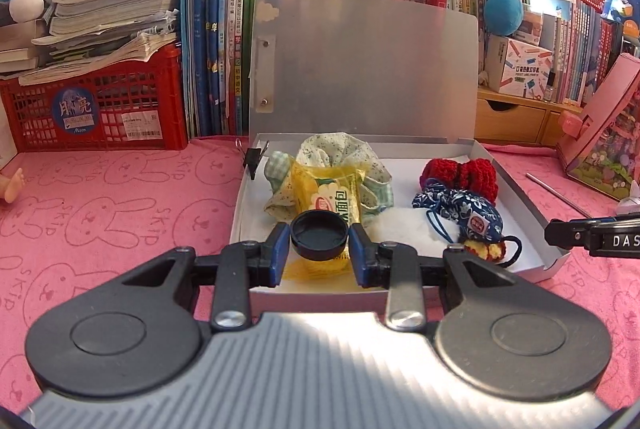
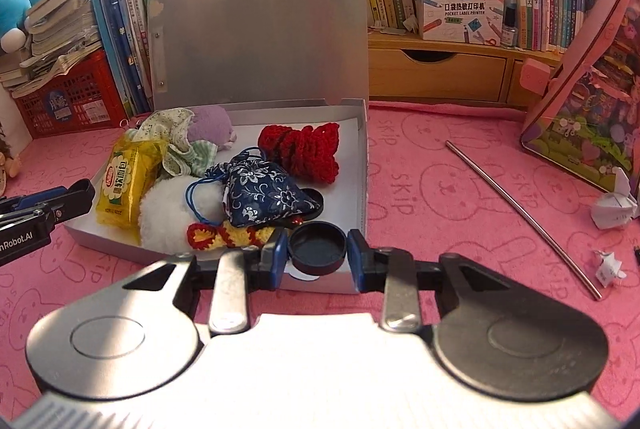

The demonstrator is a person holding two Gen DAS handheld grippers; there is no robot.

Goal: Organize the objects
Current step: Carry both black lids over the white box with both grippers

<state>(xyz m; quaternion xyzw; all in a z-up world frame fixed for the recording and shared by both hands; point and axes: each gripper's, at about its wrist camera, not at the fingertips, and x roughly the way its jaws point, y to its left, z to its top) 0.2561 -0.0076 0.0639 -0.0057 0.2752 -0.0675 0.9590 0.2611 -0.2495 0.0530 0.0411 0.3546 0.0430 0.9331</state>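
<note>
An open grey box [image 1: 516, 189] with its lid up stands on the pink cloth; it also shows in the right wrist view [image 2: 362, 165]. Inside lie a yellow snack packet [image 1: 332, 197], a green patterned cloth [image 1: 344, 153], a red crochet piece [image 1: 460, 171], a blue floral pouch [image 1: 460, 207] and a white fluffy item [image 1: 404, 225]. My left gripper [image 1: 319, 243] is shut on a round black cap [image 1: 319, 235] above the box's front. My right gripper [image 2: 317, 251] is shut on a second round black cap [image 2: 317, 247] at the box's near right corner.
A metal straw [image 2: 520, 213] and crumpled white paper [image 2: 614, 209] lie on the cloth right of the box. A pink picture box [image 2: 588, 109] leans at far right. Books, a red crate [image 1: 96, 109] and a wooden drawer shelf [image 2: 436, 73] line the back.
</note>
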